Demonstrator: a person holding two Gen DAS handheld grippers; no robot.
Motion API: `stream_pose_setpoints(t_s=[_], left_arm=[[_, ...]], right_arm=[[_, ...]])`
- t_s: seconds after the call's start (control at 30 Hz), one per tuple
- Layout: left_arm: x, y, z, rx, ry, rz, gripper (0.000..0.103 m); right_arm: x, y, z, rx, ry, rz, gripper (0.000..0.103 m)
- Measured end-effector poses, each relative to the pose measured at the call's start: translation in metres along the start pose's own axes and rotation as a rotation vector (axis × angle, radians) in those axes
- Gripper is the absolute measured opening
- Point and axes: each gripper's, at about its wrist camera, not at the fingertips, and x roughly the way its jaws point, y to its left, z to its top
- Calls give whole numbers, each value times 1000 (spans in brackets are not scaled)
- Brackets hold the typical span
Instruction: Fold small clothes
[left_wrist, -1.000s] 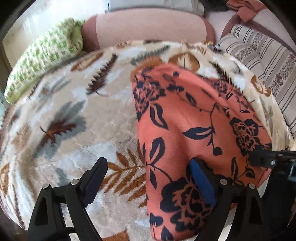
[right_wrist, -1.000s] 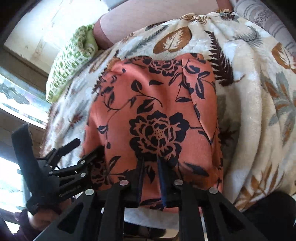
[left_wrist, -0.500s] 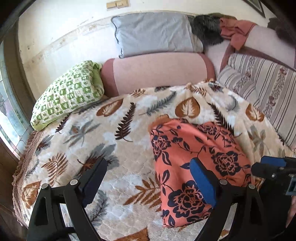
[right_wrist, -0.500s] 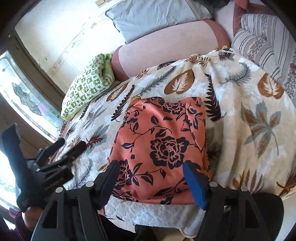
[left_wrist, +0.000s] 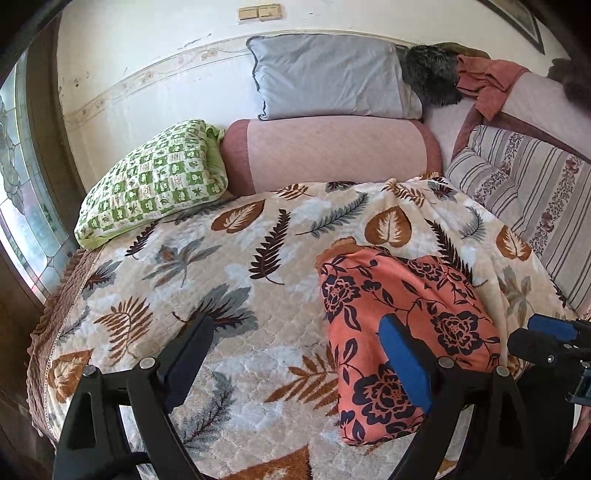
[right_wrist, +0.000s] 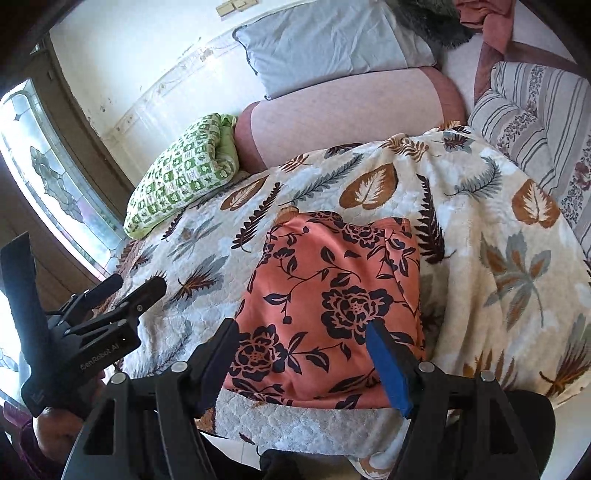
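Garment (right_wrist: 328, 310), orange with dark flowers, lay folded on the leaf-print blanket (left_wrist: 221, 280) near the bed's near edge, toward its right side. Left tool (left_wrist: 295, 354) hung above it, jaws wide apart and empty. Right tool (right_wrist: 303, 354) had just been opening; nothing was gripped between its jaws.

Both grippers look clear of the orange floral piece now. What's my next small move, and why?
Probably draw both hands back and move on: the orange floral garment lies folded into a compact rectangle on the leaf-print blanket, and the left gripper and right gripper stand open, holding nothing.
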Motion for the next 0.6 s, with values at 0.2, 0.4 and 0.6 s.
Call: stream_pose_setpoints(t_s=[0.2,0.4,0.6], left_arm=[[1,3,-2,-3,4,4,91],[5,0,-4,7,14,11,91],[15,-7,-4,27,39,25,91]], right_arm=[[0,5,-3,-7,8,-3,75],[1,-1,-4,13,15,2,75],[2,-22,-4,62,10,6,75]])
